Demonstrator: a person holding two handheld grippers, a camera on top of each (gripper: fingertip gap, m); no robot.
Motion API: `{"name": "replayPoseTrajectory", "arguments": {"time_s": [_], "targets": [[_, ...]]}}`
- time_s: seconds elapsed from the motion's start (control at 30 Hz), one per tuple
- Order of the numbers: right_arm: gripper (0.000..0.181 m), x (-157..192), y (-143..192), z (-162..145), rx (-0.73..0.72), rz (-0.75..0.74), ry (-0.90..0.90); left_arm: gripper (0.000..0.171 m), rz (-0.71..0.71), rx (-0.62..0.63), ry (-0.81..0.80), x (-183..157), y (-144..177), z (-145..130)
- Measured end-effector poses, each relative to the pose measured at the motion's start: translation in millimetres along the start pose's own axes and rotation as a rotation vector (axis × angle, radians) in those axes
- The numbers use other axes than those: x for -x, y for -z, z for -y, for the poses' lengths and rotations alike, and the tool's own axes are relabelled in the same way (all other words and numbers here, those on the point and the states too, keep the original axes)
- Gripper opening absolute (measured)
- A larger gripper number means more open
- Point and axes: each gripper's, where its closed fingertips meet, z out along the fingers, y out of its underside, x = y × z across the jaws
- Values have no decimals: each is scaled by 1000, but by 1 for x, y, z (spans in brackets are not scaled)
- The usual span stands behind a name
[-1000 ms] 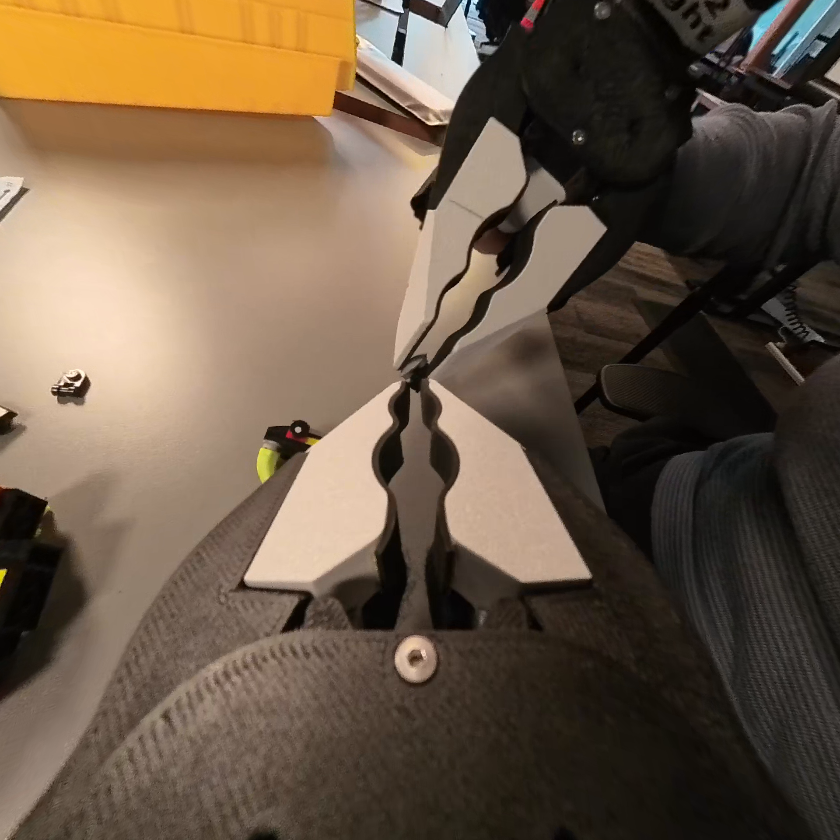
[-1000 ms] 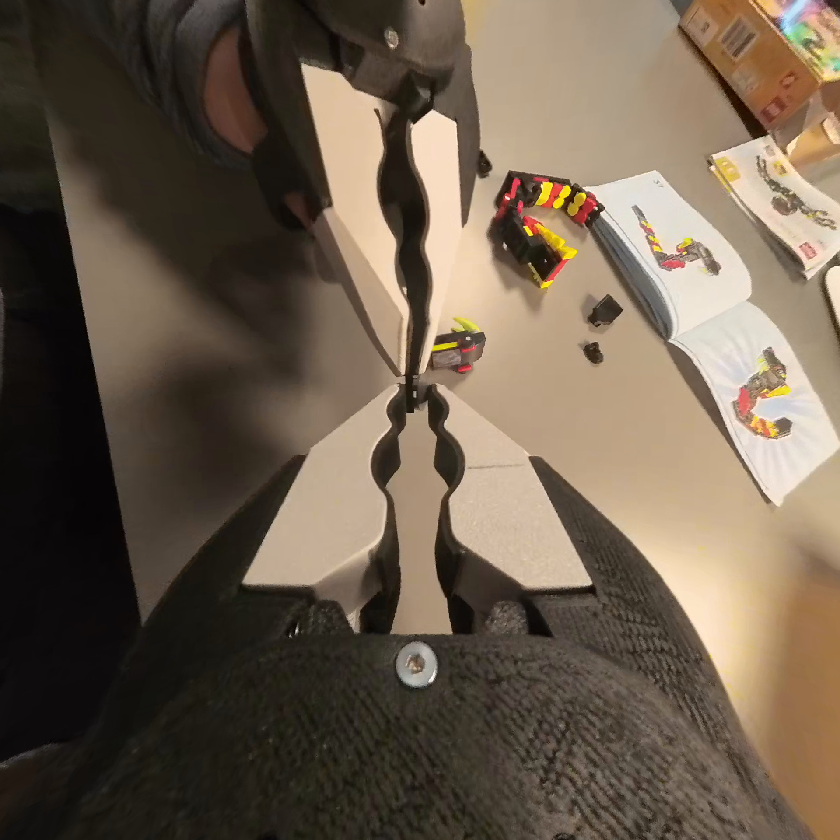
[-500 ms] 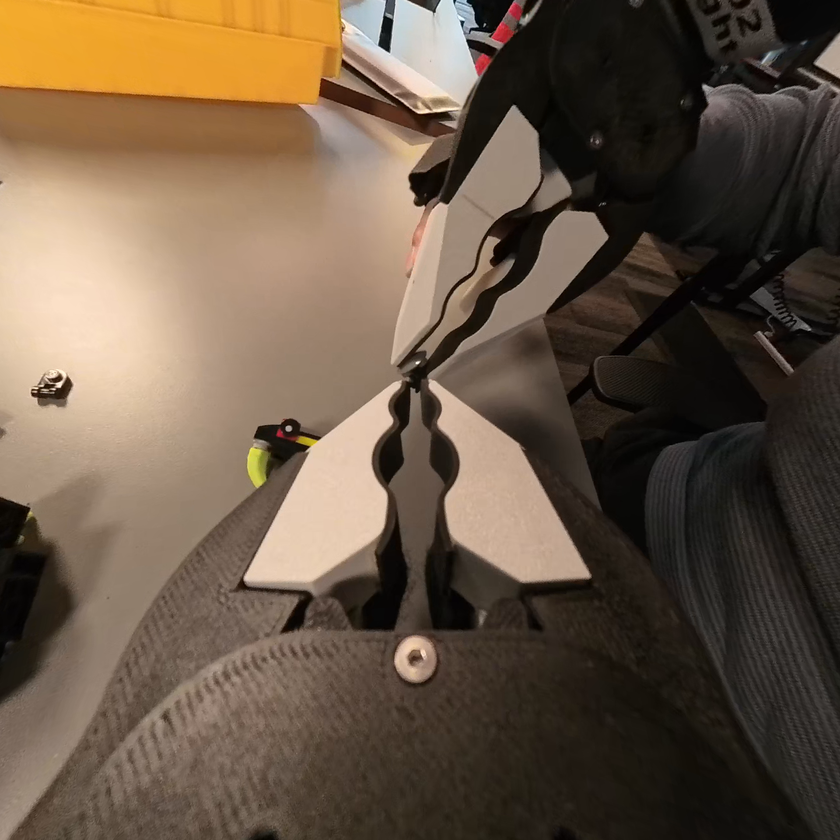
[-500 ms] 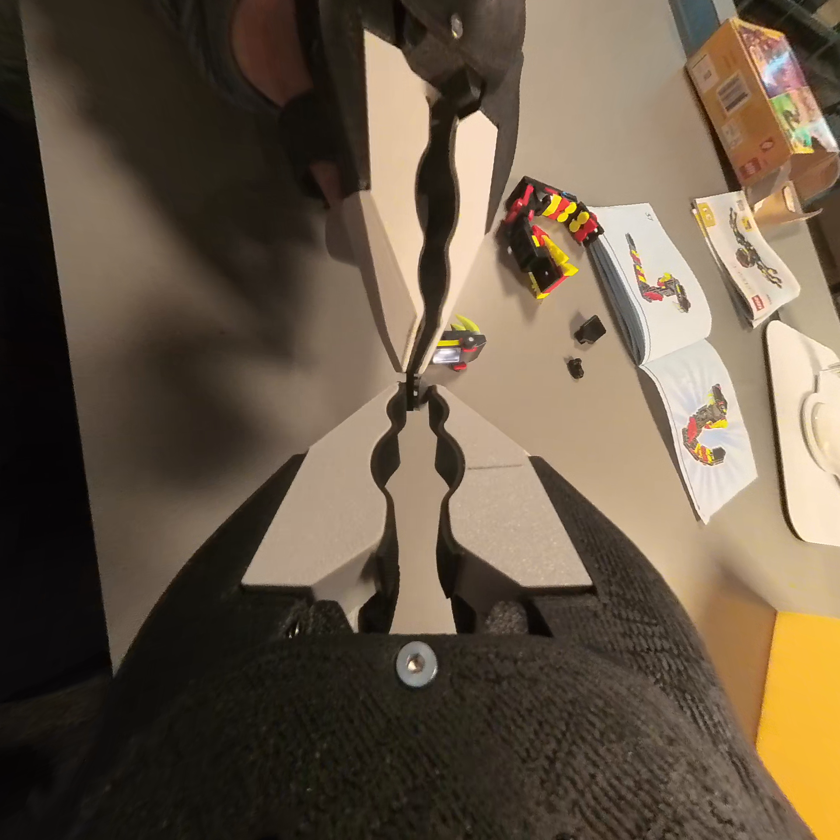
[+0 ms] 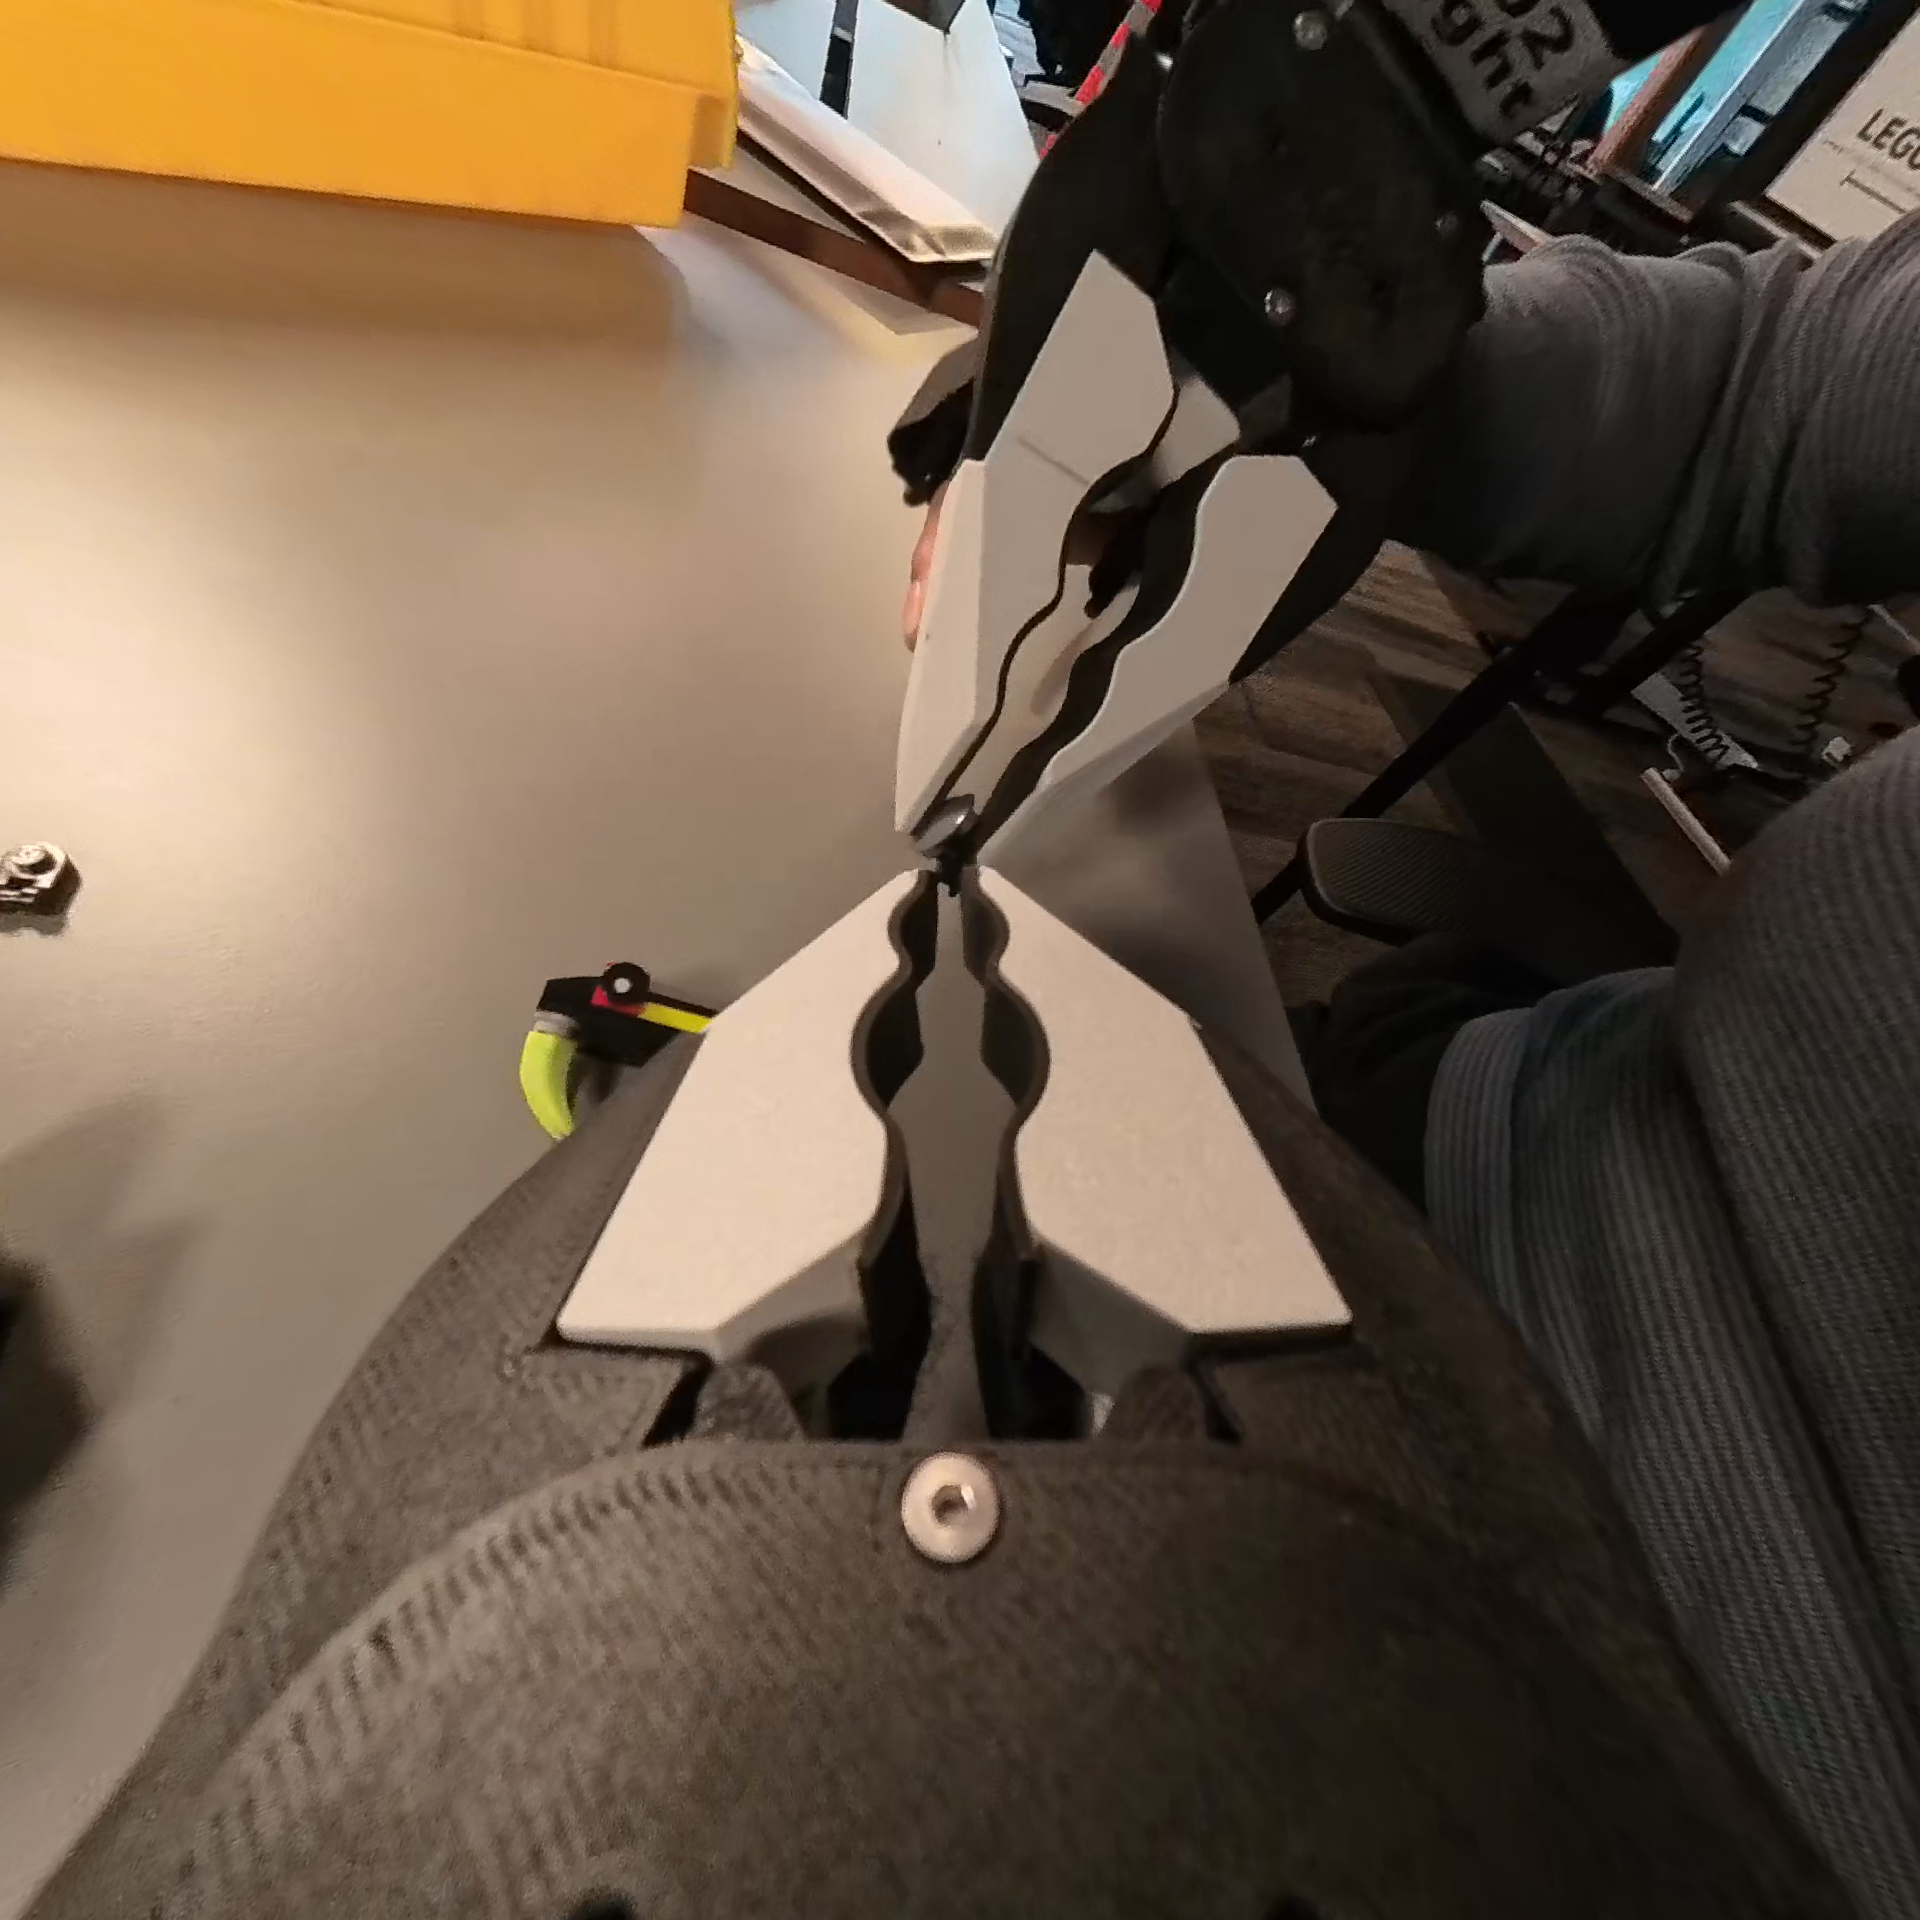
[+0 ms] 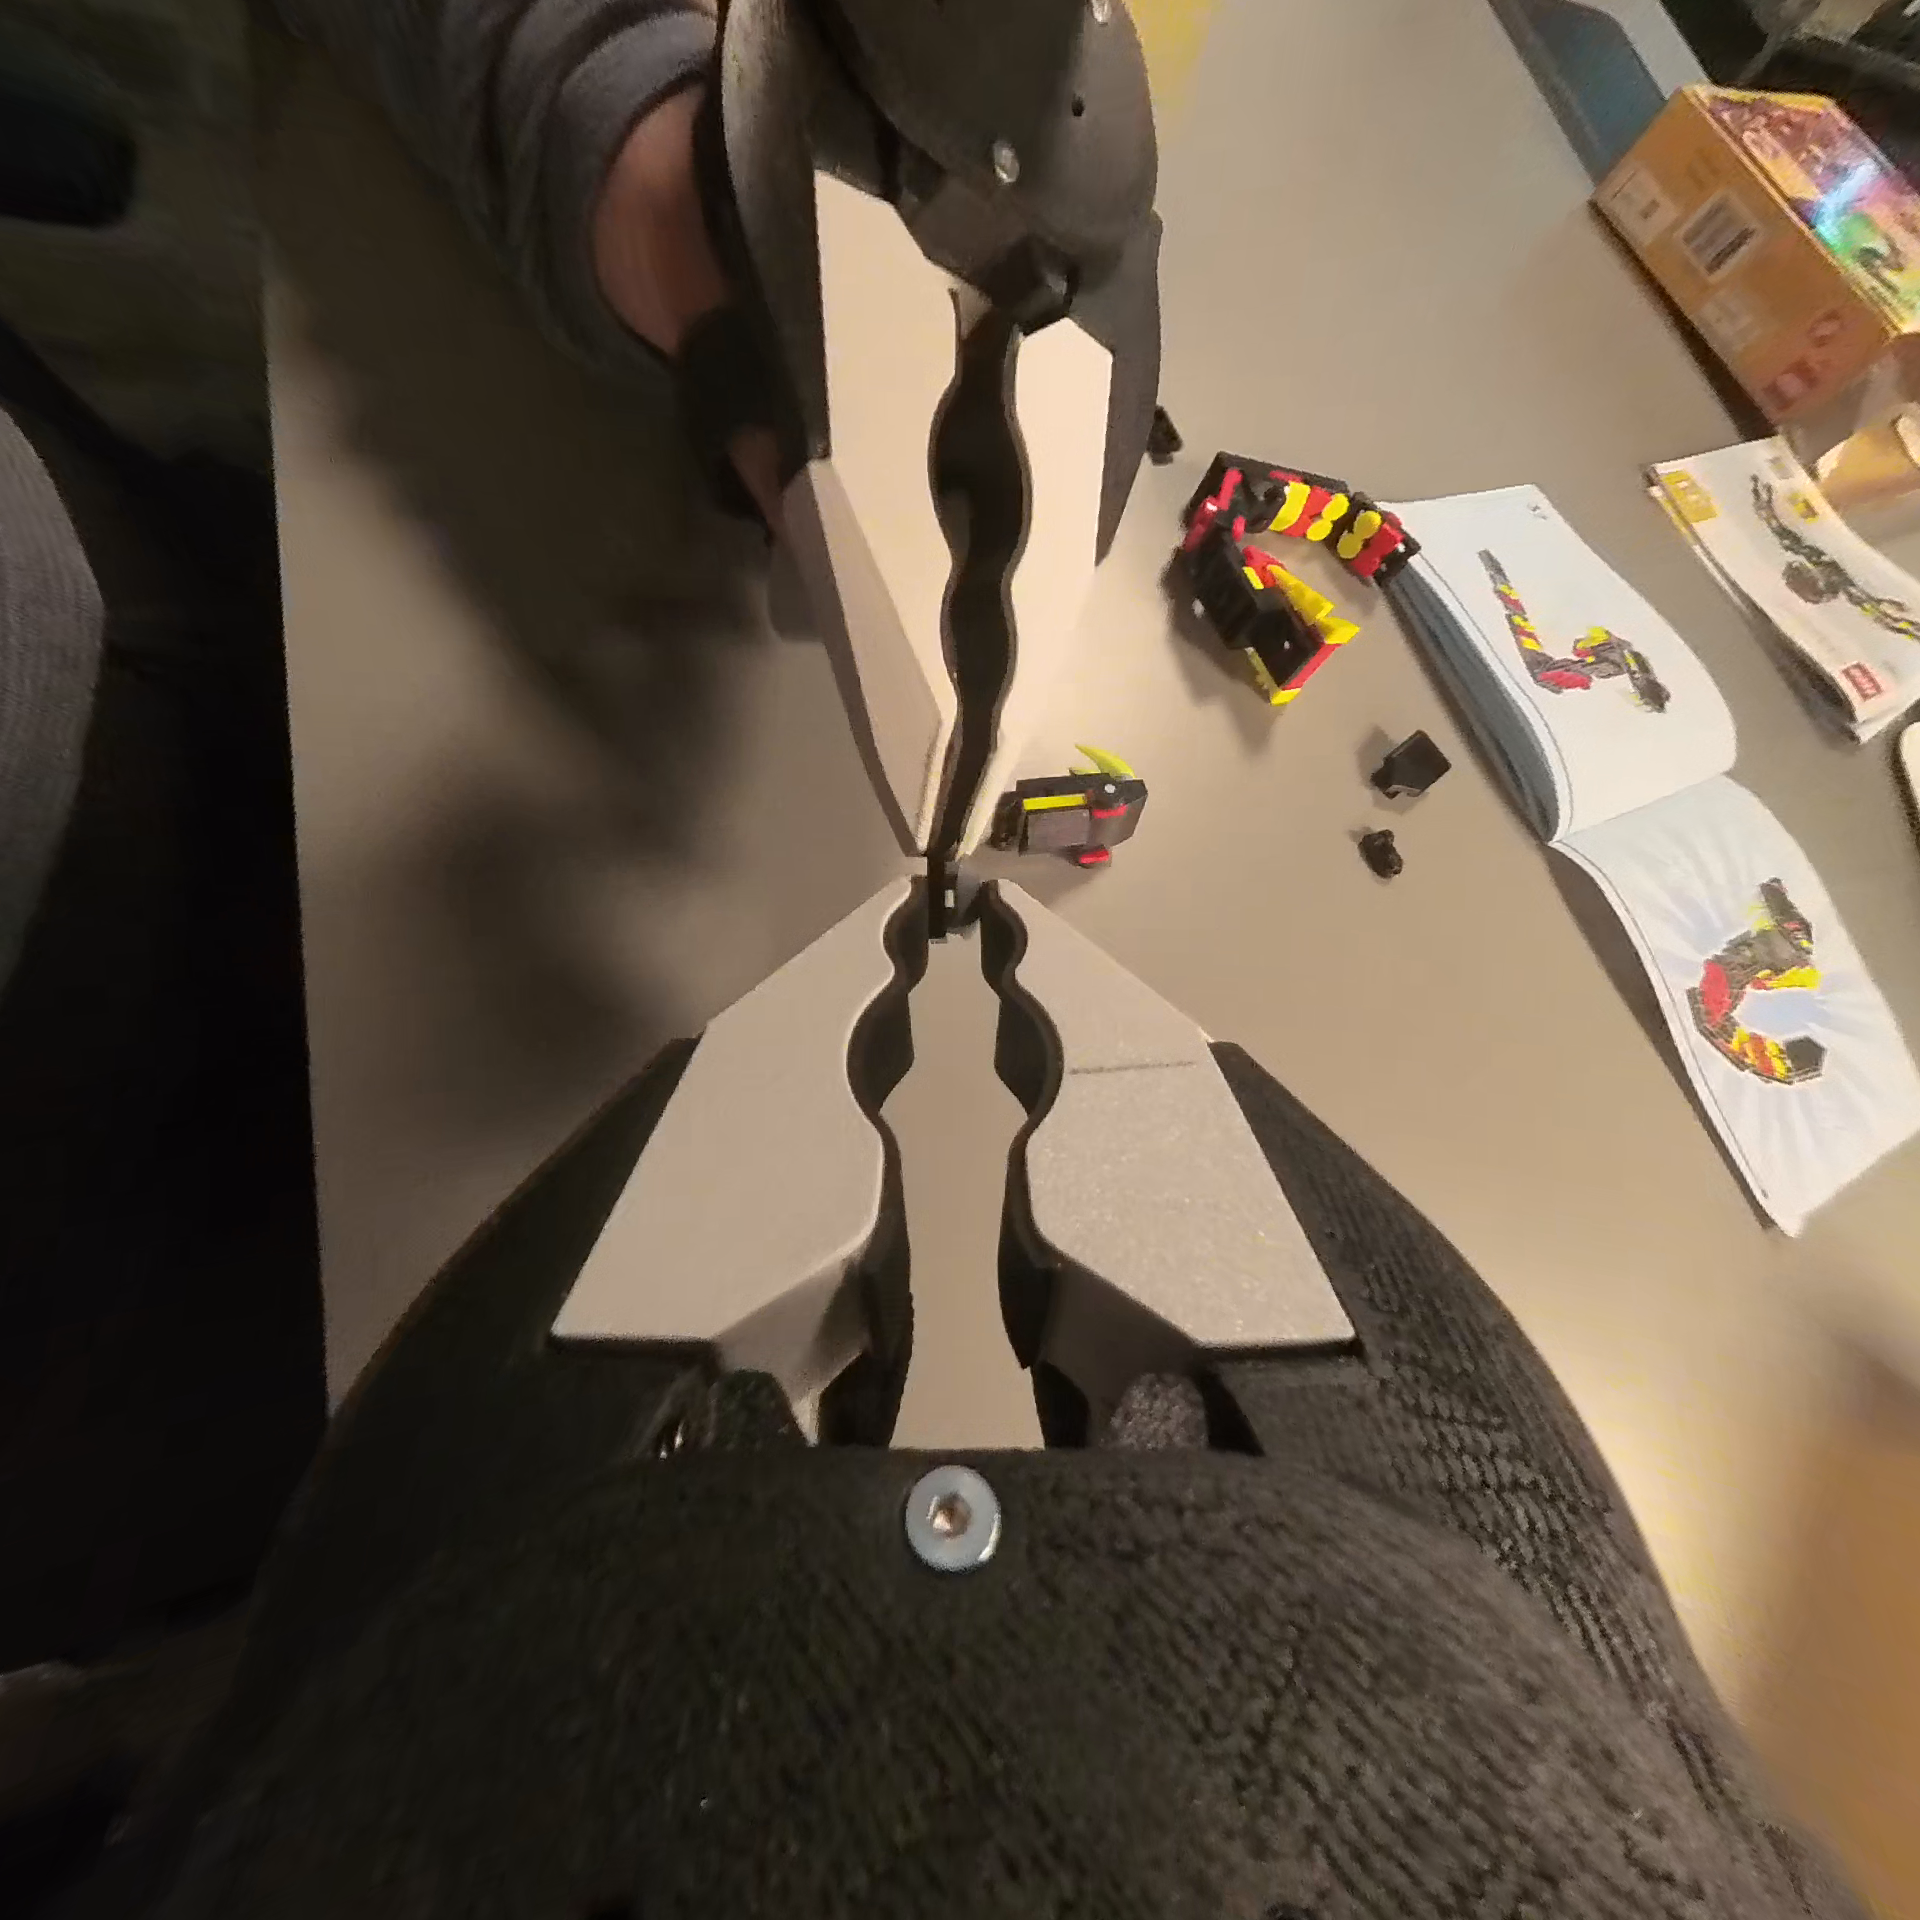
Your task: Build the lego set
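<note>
Left wrist view: left gripper [image 5: 943,883] and right gripper [image 5: 954,821] meet tip to tip above the table [image 5: 416,623], each clamped on a small lego piece [image 6: 945,902], pieces touching. Black, red & yellow lego build [image 6: 1262,566] lies w/ open booklet [image 6: 1621,790] nearby.

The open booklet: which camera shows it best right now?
The right wrist view. The open booklet lies flat on the table there, both pages in frame, beside the red, yellow and black model. The left wrist view does not show it at all.
</note>
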Motion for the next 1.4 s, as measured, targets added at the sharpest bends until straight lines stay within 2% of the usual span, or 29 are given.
{"name": "replayPoseTrajectory", "arguments": {"time_s": [0.3,0.5,0.63,0.83,1.03,1.27,1.4], "targets": [[8,-7,-3,0,-19,-106,-5,3,3,-12,63,6,2,1],[8,-8,-2,0,2,-178,60,3,1,-13,70,6,2,2],[7,-5,-1,1,-17,-127,34,3,-23,-7,73,3,1,1],[6,-2,-2,2,-64,10,-167,3,-28,-1,68,2,1,0],[9,-2,-7,-3,-21,-6,-157,2,-10,6,79,5,0,-1],[7,0,-6,-6,60,-25,-59,2,-8,28,52,3,-2,-4],[7,2,-2,2,-50,23,-106,3,-76,-9,81,-2,2,1]]}}
